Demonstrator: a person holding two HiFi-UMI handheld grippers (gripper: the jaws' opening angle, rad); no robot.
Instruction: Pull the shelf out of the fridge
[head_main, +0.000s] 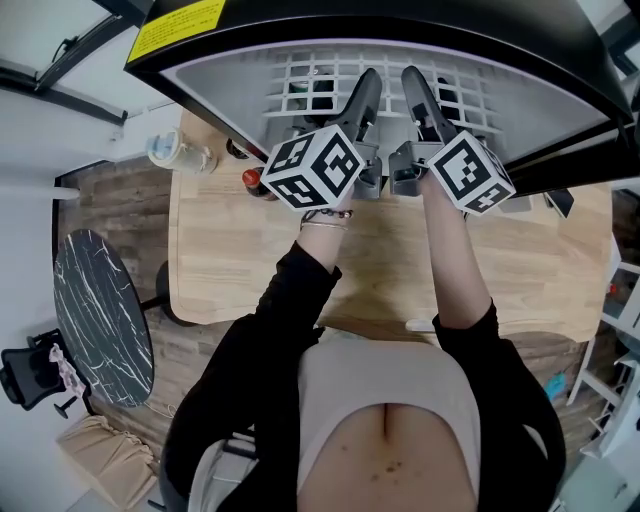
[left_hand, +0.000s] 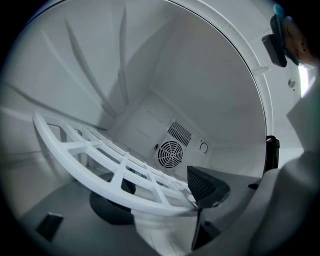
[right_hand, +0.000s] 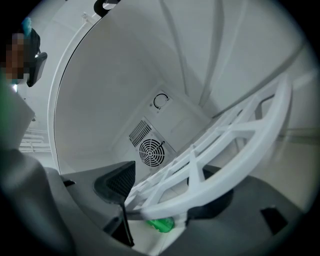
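The white grid shelf lies inside the open fridge, its front rim toward me. Both grippers reach into the fridge side by side. My left gripper is shut on the shelf's front rim; in the left gripper view the shelf runs between its jaws, with one ribbed black pad above the rim and the other jaw dark beneath it. My right gripper is likewise shut on the rim; the shelf passes between its jaws, pad on top.
The fridge's back wall carries a round fan vent. A green object lies under the shelf. The fridge stands on a wooden table with a red-capped bottle and a jar. A black marble round table is at the left.
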